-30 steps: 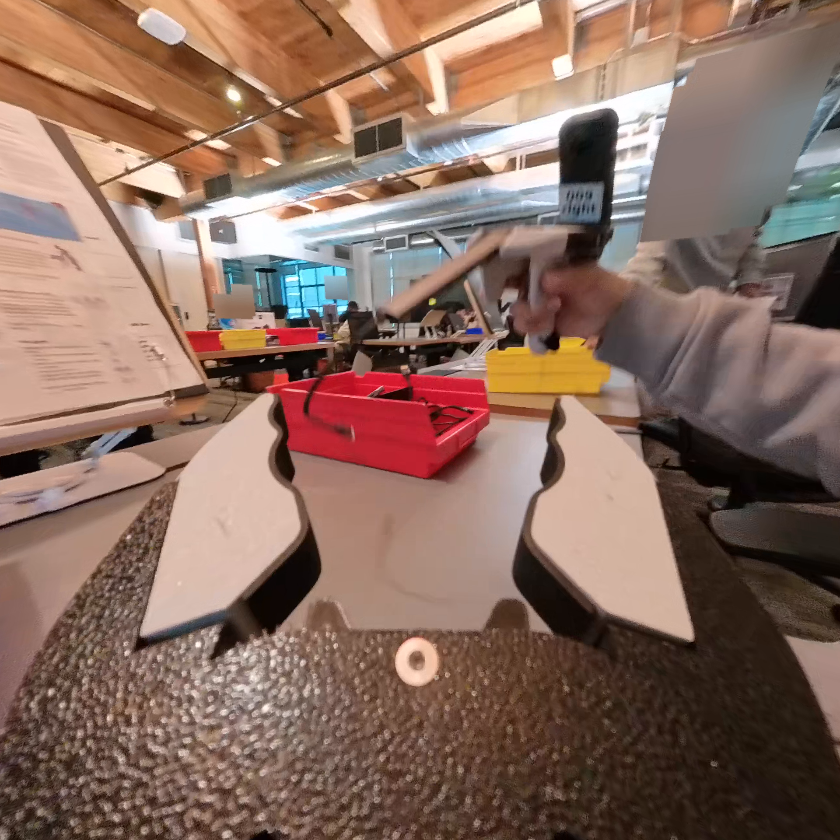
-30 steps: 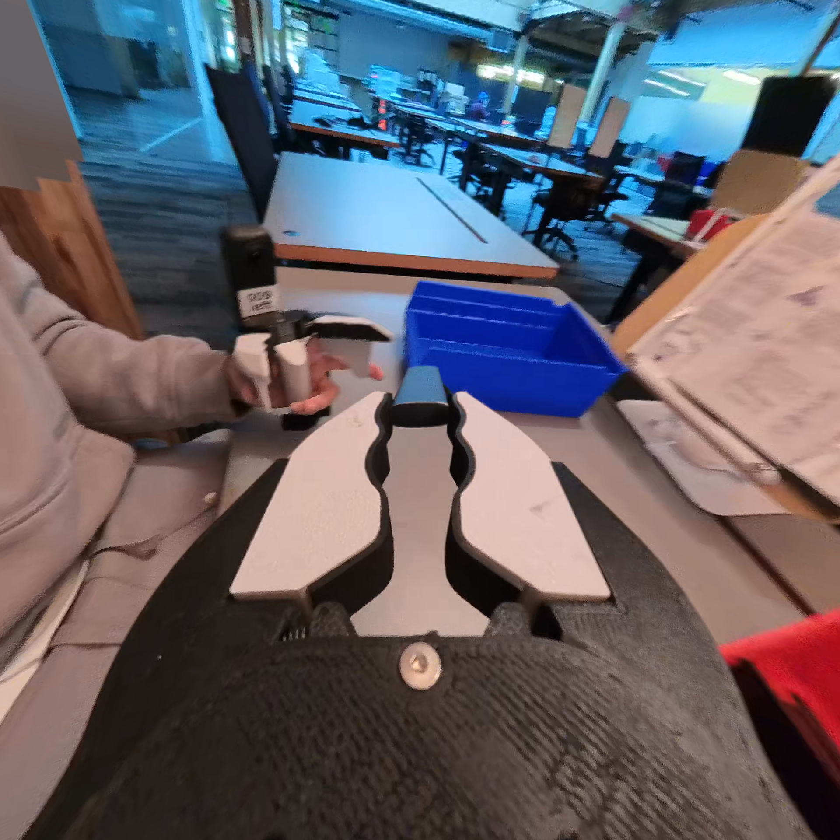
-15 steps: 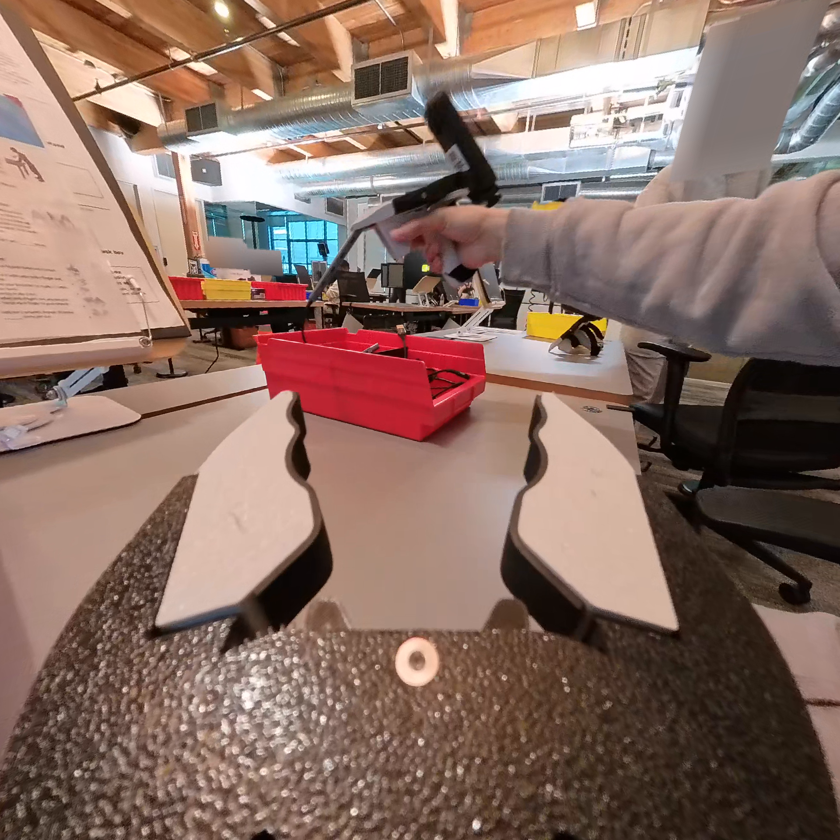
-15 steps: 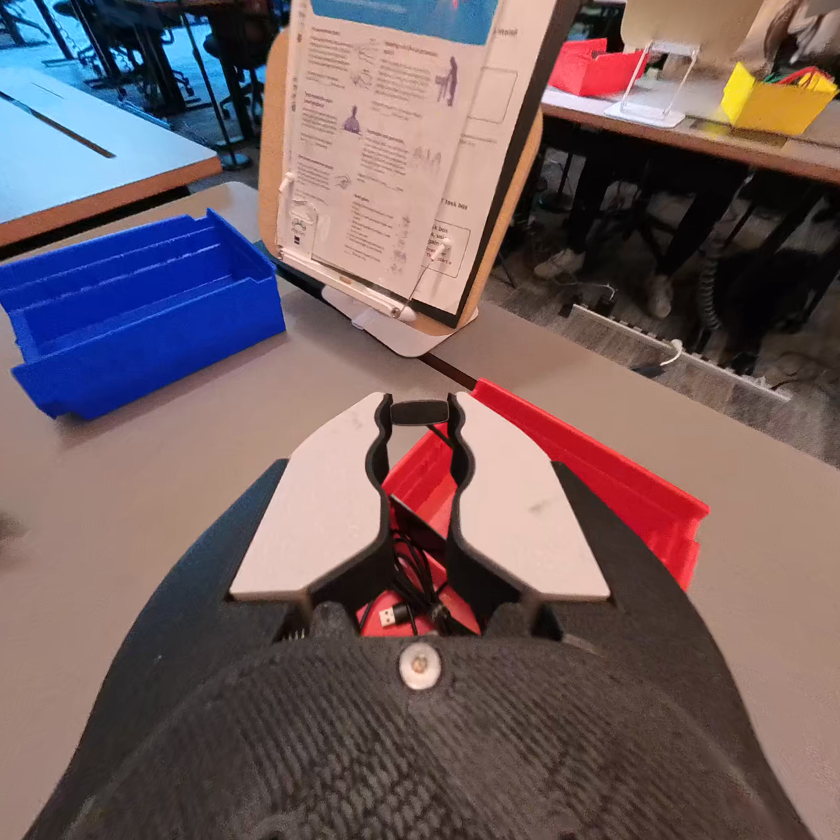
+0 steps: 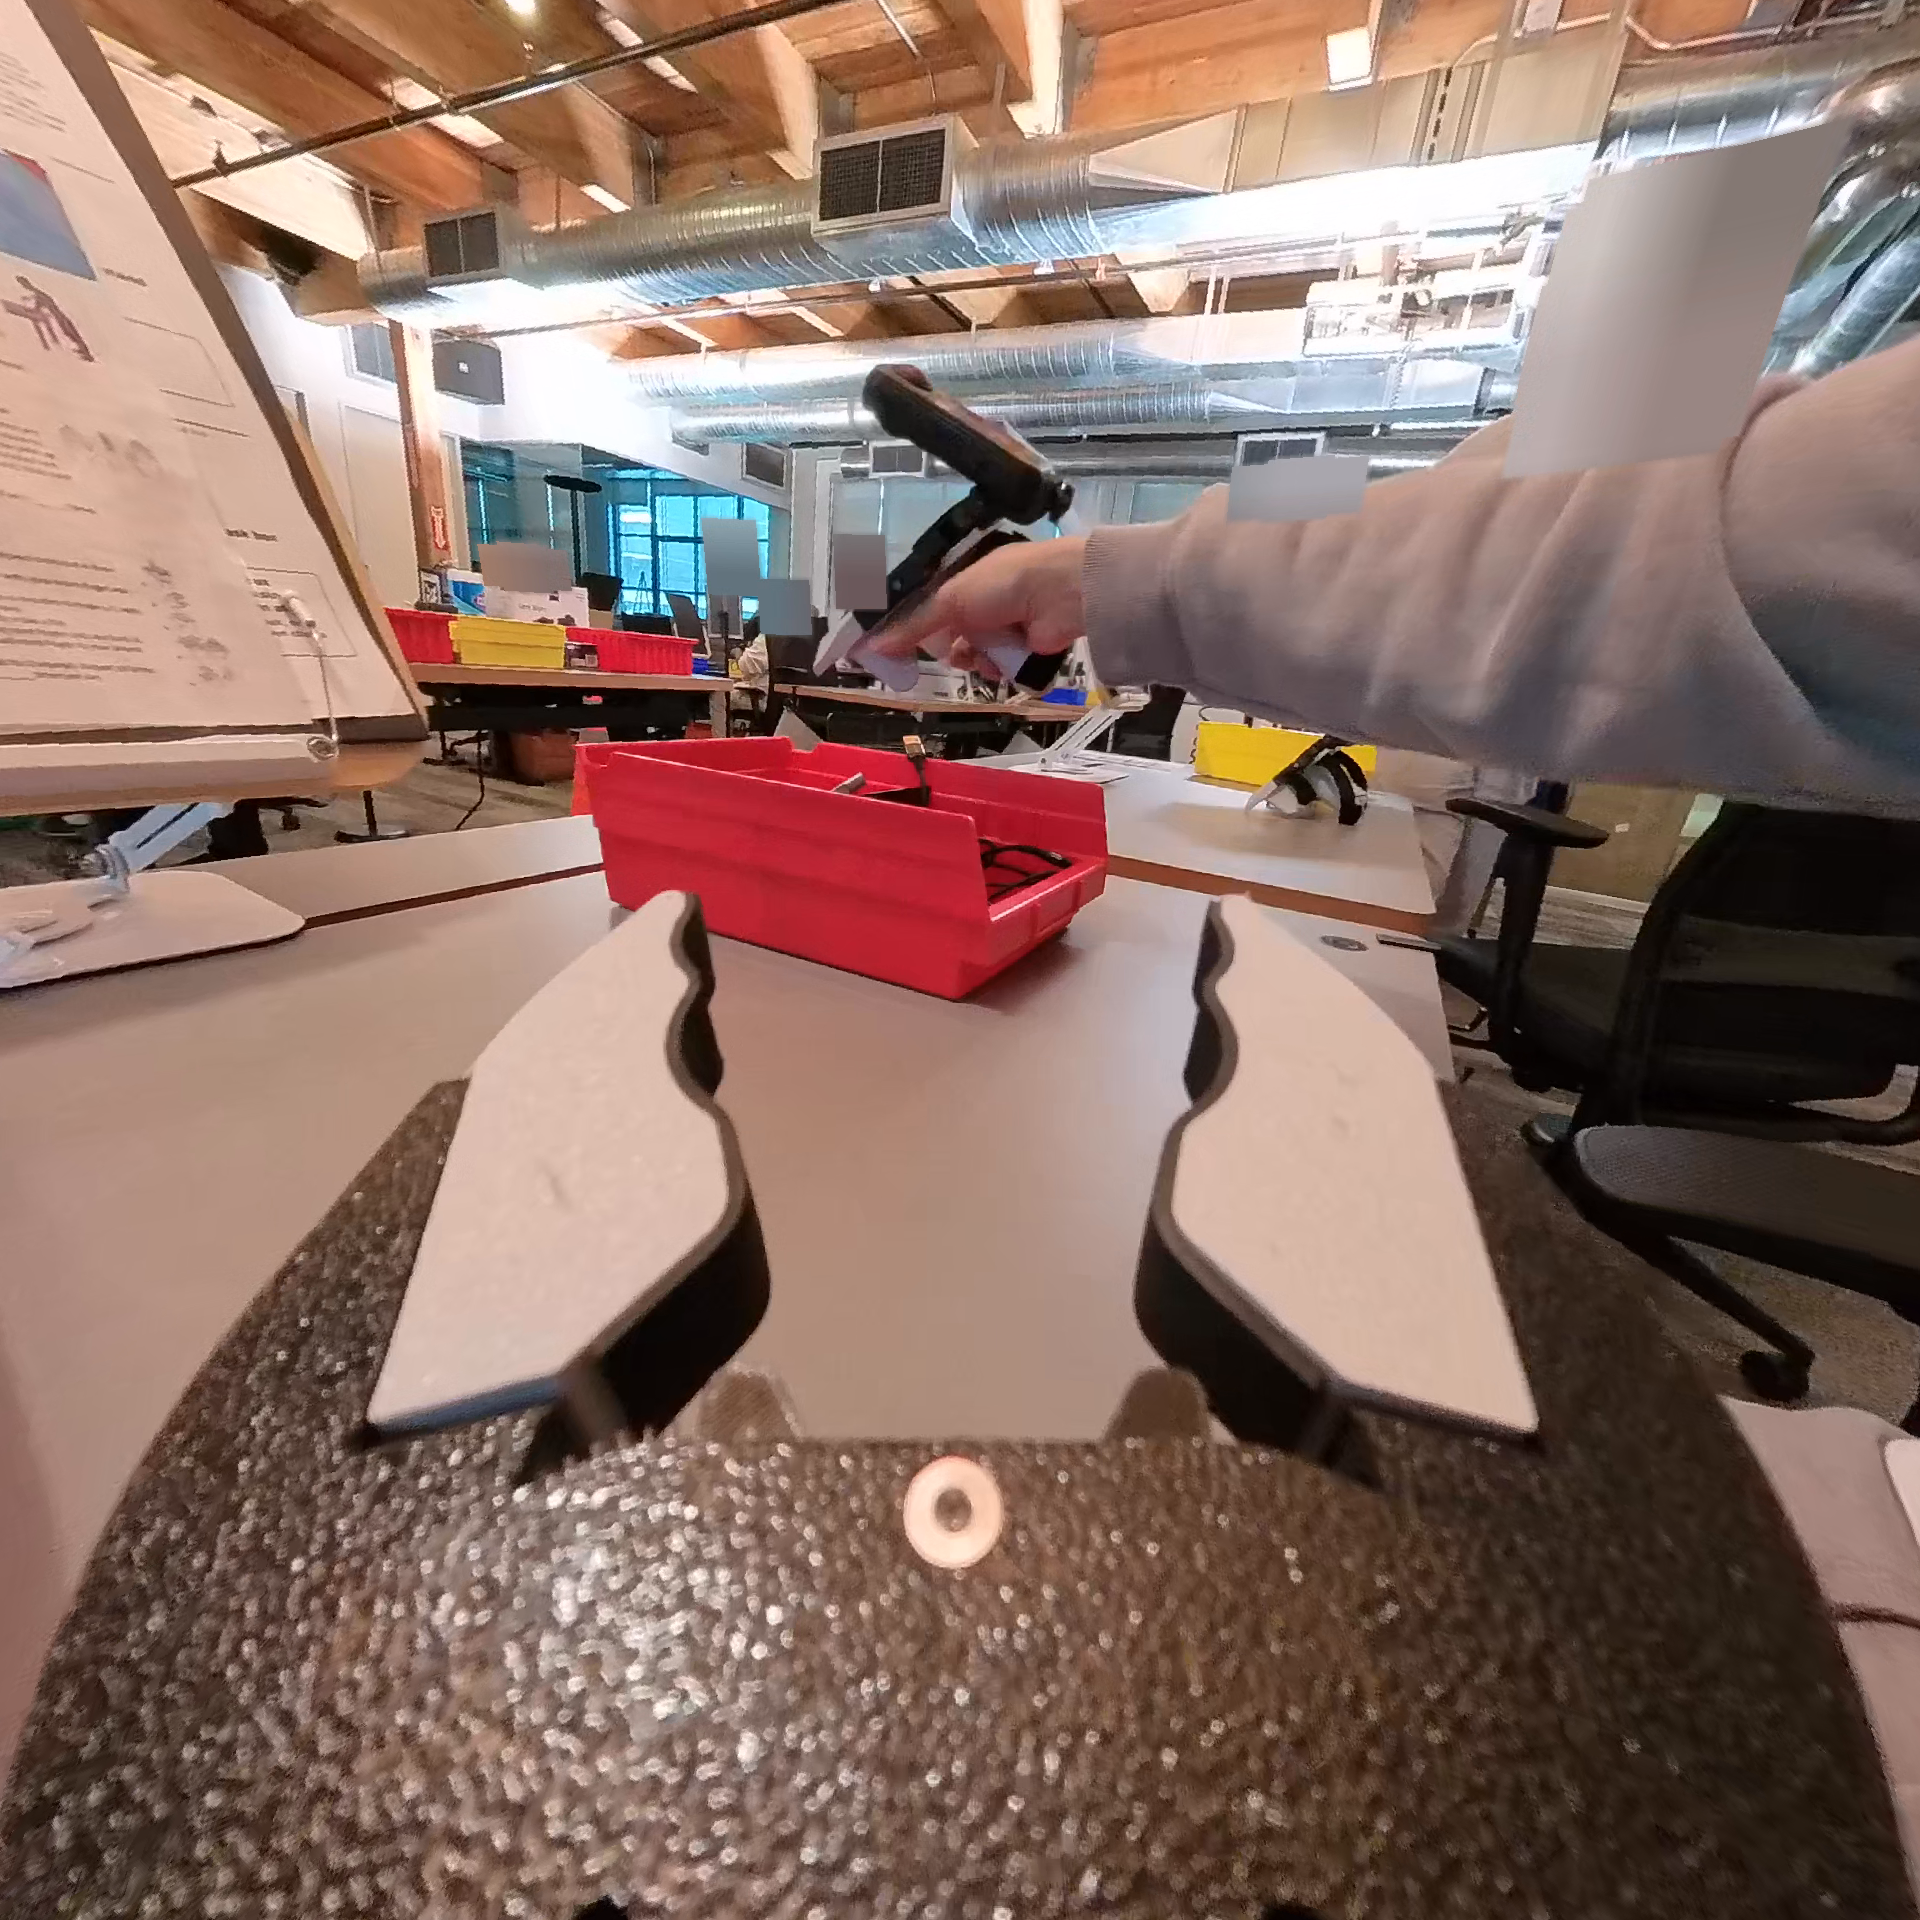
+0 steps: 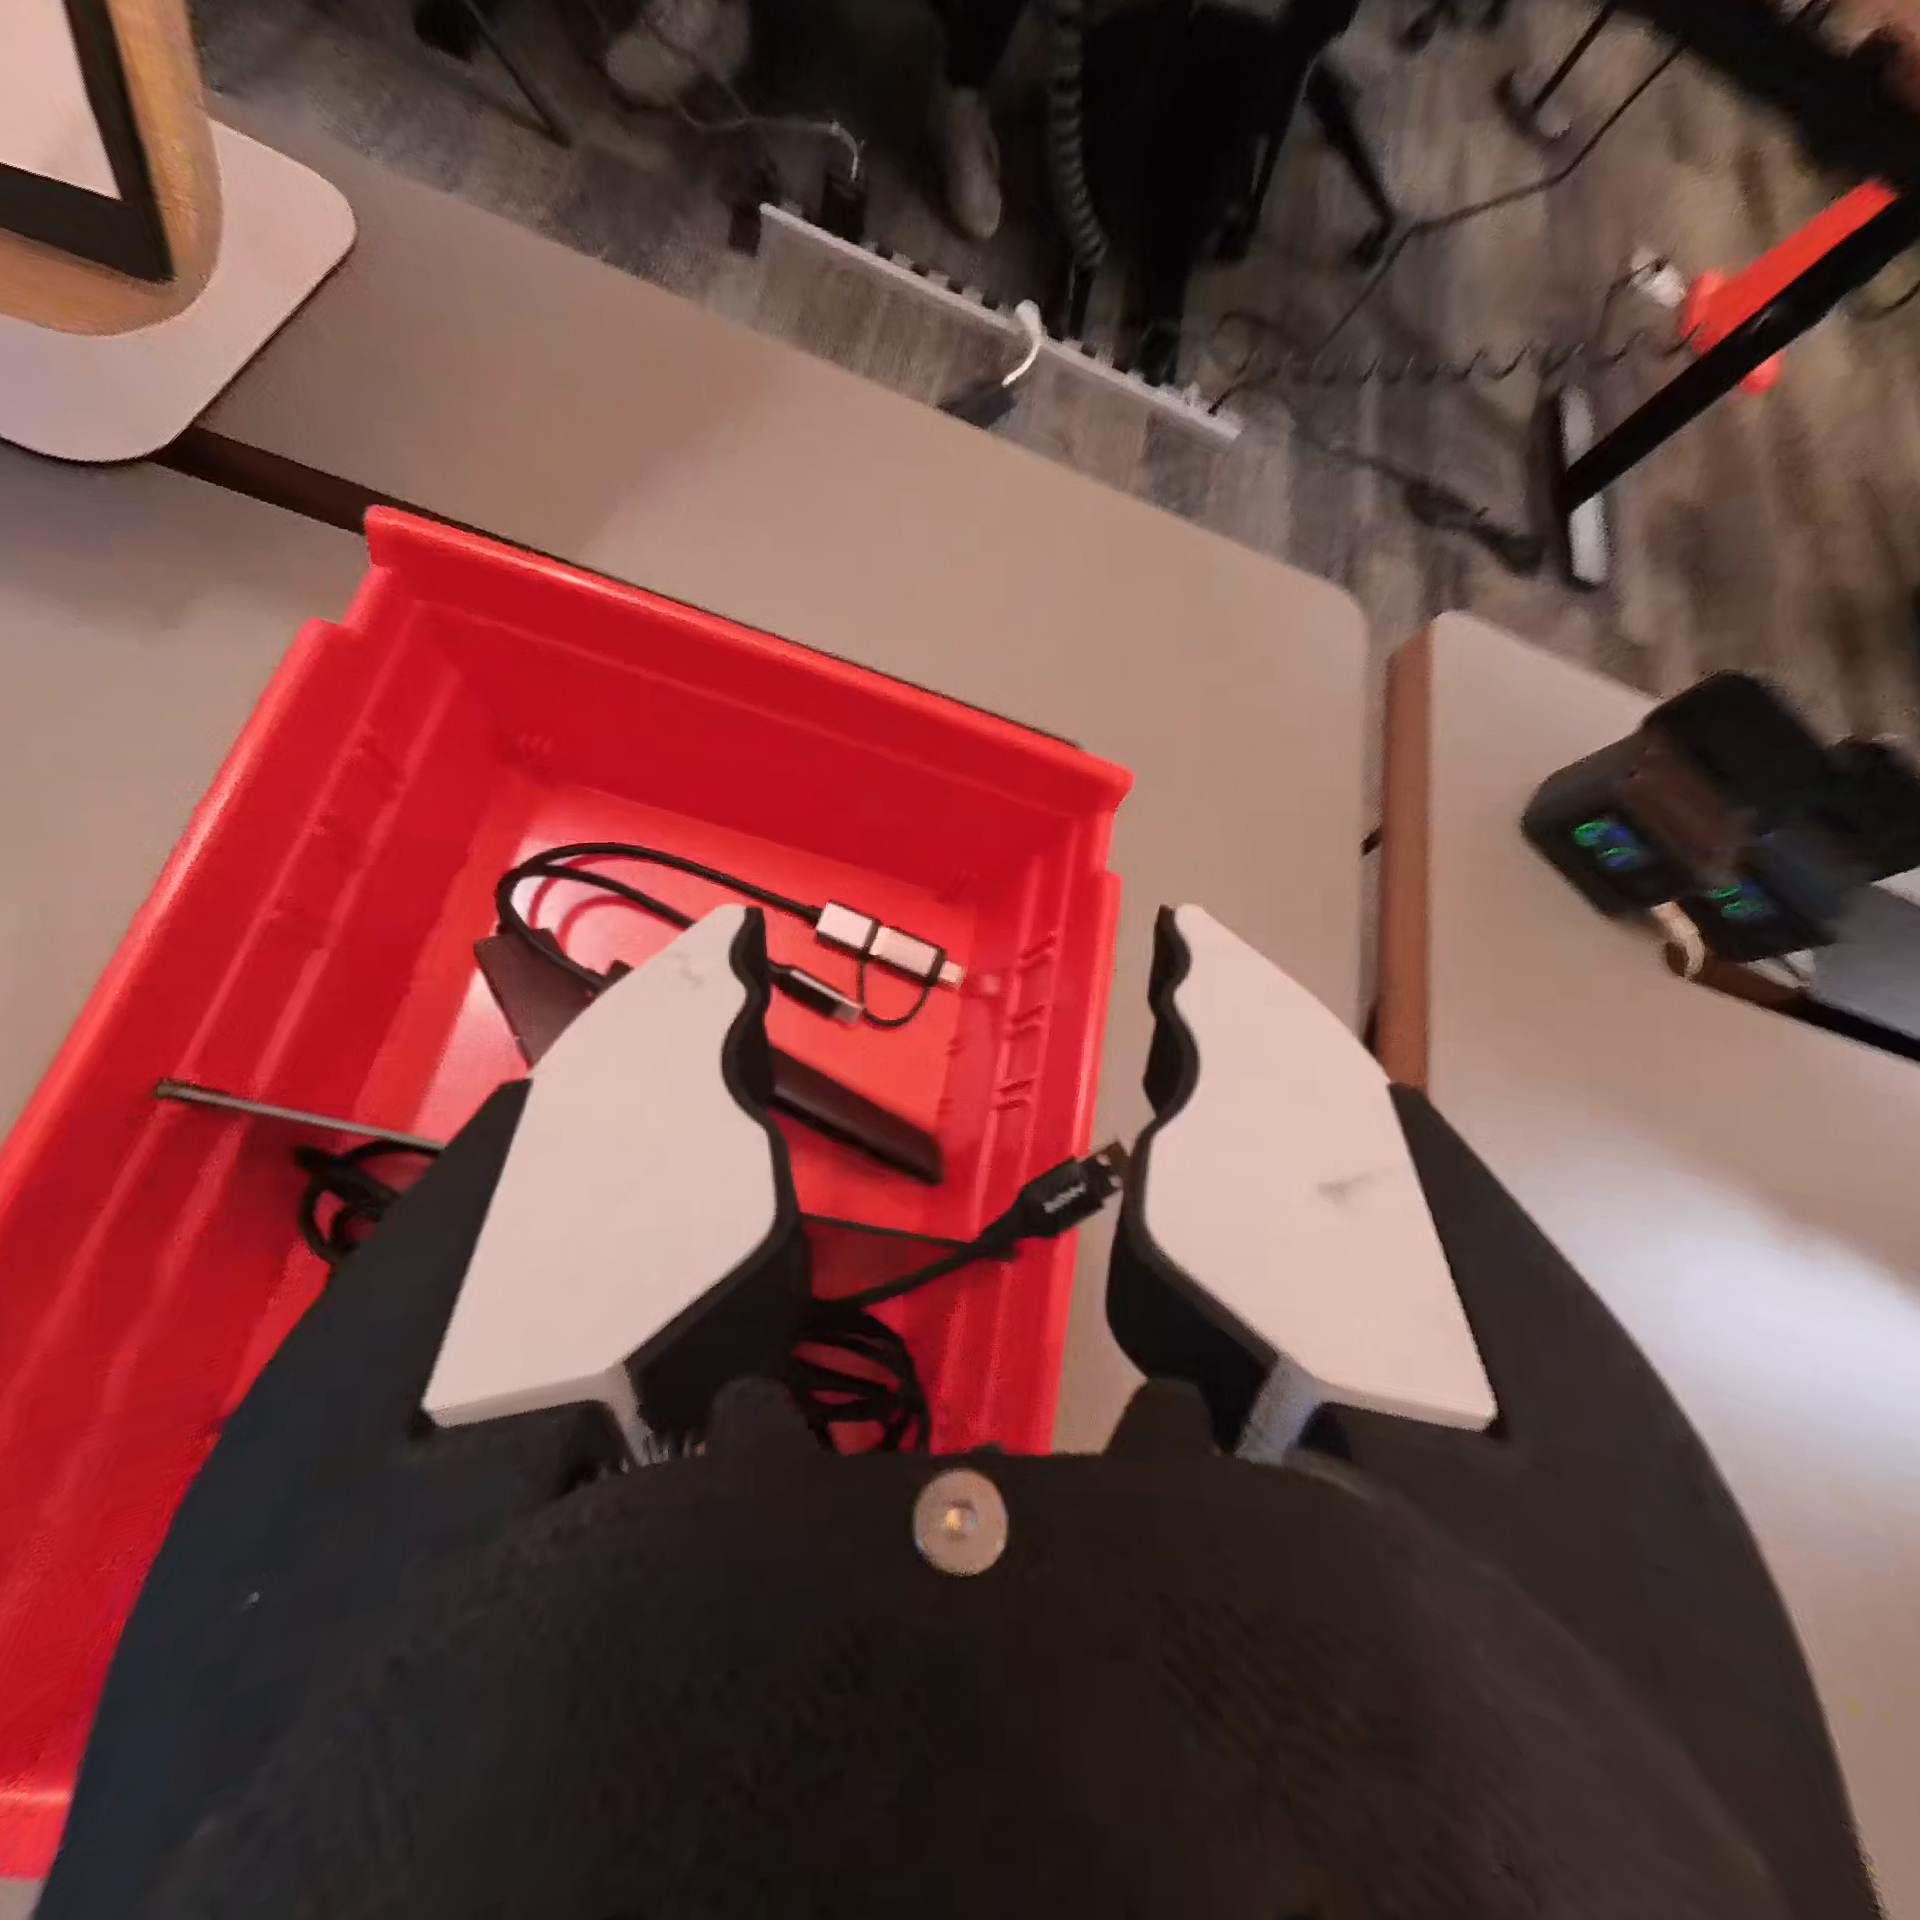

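A red bin (image 5: 831, 852) stands on the grey table (image 5: 935, 1195). My left gripper (image 5: 951, 914) is open and empty, low over the table, short of the bin. My right gripper (image 6: 951, 914) is open and empty, pointing down over the bin's right side (image 6: 727, 634). The left wrist view shows it above the bin, held by a hand (image 5: 997, 613). In the bin lie a flat black device (image 6: 831, 1122), a short cable with silver connectors (image 6: 883, 945), a black USB cable (image 6: 1081, 1184) and a coiled black cable (image 6: 332, 1195).
A paper stand (image 5: 156, 468) with a white base (image 5: 156, 920) is at the table's left; its base also shows in the right wrist view (image 6: 156, 312). A black office chair (image 5: 1714, 1039) is right. A neighbouring table (image 6: 1662, 1195) carries a black device with green lights (image 6: 1662, 852). One gripper's finger ends stand about 50 centimeters off the other's.
My right gripper swung from over the table to above the red bin and tilted down. It opened; the small dark object it held is gone from its fingers. The left gripper barely moved.
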A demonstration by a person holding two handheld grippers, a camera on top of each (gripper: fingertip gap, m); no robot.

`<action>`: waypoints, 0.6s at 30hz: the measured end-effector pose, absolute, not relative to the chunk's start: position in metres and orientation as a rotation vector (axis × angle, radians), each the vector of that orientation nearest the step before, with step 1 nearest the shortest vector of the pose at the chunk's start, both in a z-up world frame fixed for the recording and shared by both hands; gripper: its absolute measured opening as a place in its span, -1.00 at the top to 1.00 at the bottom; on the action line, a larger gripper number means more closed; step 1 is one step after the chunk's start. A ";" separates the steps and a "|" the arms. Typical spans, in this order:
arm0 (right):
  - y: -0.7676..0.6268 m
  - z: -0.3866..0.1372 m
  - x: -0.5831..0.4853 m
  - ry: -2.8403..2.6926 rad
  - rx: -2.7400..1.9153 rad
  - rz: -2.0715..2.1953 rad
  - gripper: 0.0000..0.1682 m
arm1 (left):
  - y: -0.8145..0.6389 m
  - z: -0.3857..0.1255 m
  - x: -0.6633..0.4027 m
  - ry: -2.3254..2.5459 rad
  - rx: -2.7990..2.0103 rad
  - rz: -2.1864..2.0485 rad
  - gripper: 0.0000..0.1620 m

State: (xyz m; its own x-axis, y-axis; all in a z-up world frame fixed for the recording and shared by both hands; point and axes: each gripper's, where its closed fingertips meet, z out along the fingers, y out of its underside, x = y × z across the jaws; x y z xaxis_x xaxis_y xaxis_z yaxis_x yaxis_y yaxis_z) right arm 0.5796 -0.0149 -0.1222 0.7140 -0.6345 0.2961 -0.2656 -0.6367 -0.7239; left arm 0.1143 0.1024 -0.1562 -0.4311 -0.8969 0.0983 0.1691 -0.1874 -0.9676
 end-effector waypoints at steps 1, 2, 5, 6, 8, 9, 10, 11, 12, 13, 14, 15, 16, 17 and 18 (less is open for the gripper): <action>-0.017 -0.118 0.577 0.651 -2.241 -0.730 0.17 | 0.102 -0.156 0.114 1.276 -0.920 -1.735 -0.08; -0.019 -0.115 0.573 0.633 -2.229 -0.740 0.20 | 0.103 -0.156 0.114 1.274 -0.921 -1.736 -0.08; -0.027 -0.111 0.545 0.593 -2.182 -0.721 0.22 | 0.101 -0.156 0.113 1.284 -0.904 -1.726 -0.08; -0.030 -0.110 0.529 0.583 -2.141 -0.699 0.23 | 0.101 -0.156 0.114 1.294 -0.902 -1.716 -0.08; -0.035 -0.110 0.484 0.536 -2.042 -0.624 0.26 | 0.099 -0.157 0.113 1.309 -0.894 -1.698 -0.08; -0.041 -0.112 0.460 0.517 -1.990 -0.591 0.27 | 0.099 -0.157 0.114 1.312 -0.892 -1.692 -0.07; -0.049 -0.116 0.438 0.515 -1.933 -0.568 0.32 | 0.098 -0.157 0.114 1.316 -0.893 -1.686 -0.07; -0.057 -0.123 0.416 0.493 -1.899 -0.538 0.33 | 0.096 -0.158 0.115 1.326 -0.894 -1.679 -0.07; -0.065 -0.131 0.399 0.479 -1.874 -0.526 0.35 | 0.094 -0.160 0.116 1.340 -0.895 -1.668 -0.05; -0.075 -0.139 0.388 0.481 -1.853 -0.539 0.36 | 0.093 -0.161 0.117 1.351 -0.903 -1.649 -0.04; -0.085 -0.147 0.380 0.476 -1.852 -0.556 0.35 | 0.093 -0.163 0.119 1.358 -0.921 -1.624 -0.01; -0.096 -0.155 0.377 0.489 -1.858 -0.569 0.35 | 0.092 -0.166 0.123 1.366 -0.949 -1.593 0.01; -0.106 -0.161 0.376 0.509 -1.860 -0.580 0.33 | 0.091 -0.169 0.127 1.377 -0.983 -1.555 0.01; -0.116 -0.164 0.379 0.539 -1.846 -0.600 0.33 | 0.090 -0.174 0.132 1.392 -1.021 -1.510 0.02; -0.124 -0.166 0.385 0.575 -1.830 -0.612 0.33 | 0.090 -0.179 0.140 1.407 -1.075 -1.450 0.03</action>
